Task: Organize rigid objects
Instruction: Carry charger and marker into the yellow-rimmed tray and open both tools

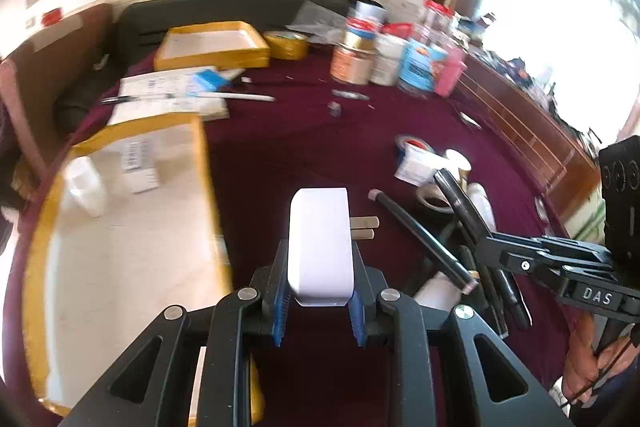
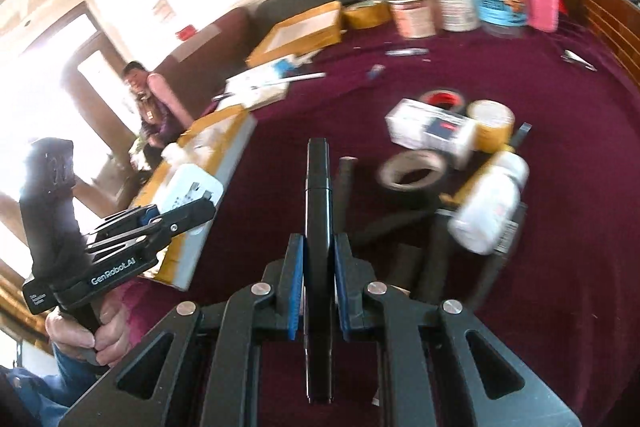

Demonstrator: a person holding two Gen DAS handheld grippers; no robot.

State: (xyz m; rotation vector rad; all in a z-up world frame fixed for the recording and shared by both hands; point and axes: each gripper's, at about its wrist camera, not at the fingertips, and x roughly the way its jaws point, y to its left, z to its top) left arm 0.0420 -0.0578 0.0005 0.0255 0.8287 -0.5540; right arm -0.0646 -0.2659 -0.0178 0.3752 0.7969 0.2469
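Note:
My left gripper [image 1: 320,287] is shut on a white plug adapter [image 1: 320,243] with its two metal prongs pointing right, held above the maroon cloth beside a yellow-rimmed cardboard box [image 1: 120,235]. The same adapter [image 2: 192,189] shows in the right wrist view, near that box [image 2: 216,155]. My right gripper [image 2: 318,263] is shut on a black marker [image 2: 318,211] that stands up between the fingers. It also shows in the left wrist view [image 1: 476,227] with the marker [image 1: 460,199]. A pile of black markers [image 2: 400,223], a white bottle [image 2: 492,203] and tape rolls [image 2: 412,171] lies to the right.
A white bottle [image 1: 86,187] and a small carton [image 1: 140,163] lie in the near box. A second yellow box [image 1: 212,45], papers [image 1: 172,93], tins and jars [image 1: 384,55] stand further back. A white carton [image 2: 432,129] lies by the tape rolls. A person [image 2: 156,99] sits at the left.

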